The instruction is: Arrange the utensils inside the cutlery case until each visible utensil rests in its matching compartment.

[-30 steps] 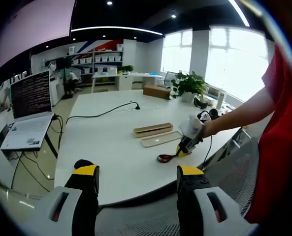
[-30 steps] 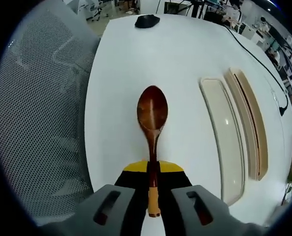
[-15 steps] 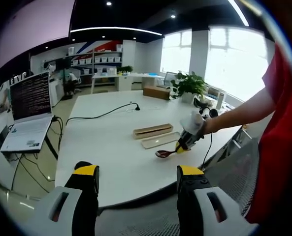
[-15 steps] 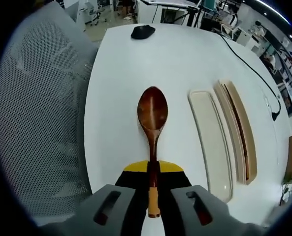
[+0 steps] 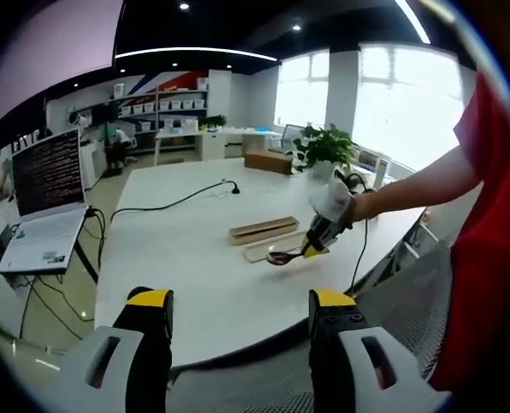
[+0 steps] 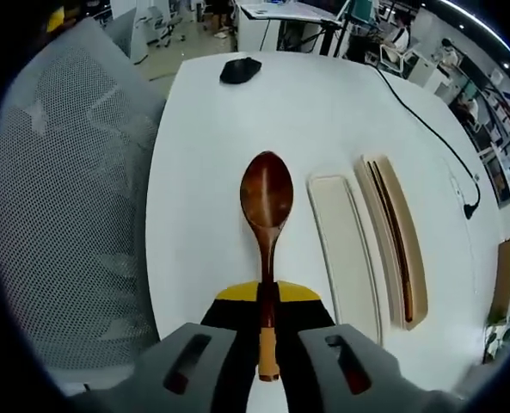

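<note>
spoon [image 6: 267, 200] pinched by right gripper [image 6: 267, 317], mid-frame, not yet in case [image 6: 393, 238] | left gripper [image 5: 239, 311] spread, idle

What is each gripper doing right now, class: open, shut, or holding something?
Left gripper: open, holding nothing.
Right gripper: shut on the wooden spoon, above the white table.

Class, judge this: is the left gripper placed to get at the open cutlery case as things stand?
Probably not. The left gripper hangs open off the table's near edge; the cutlery case lies far across, beside the right gripper holding the spoon.
</note>
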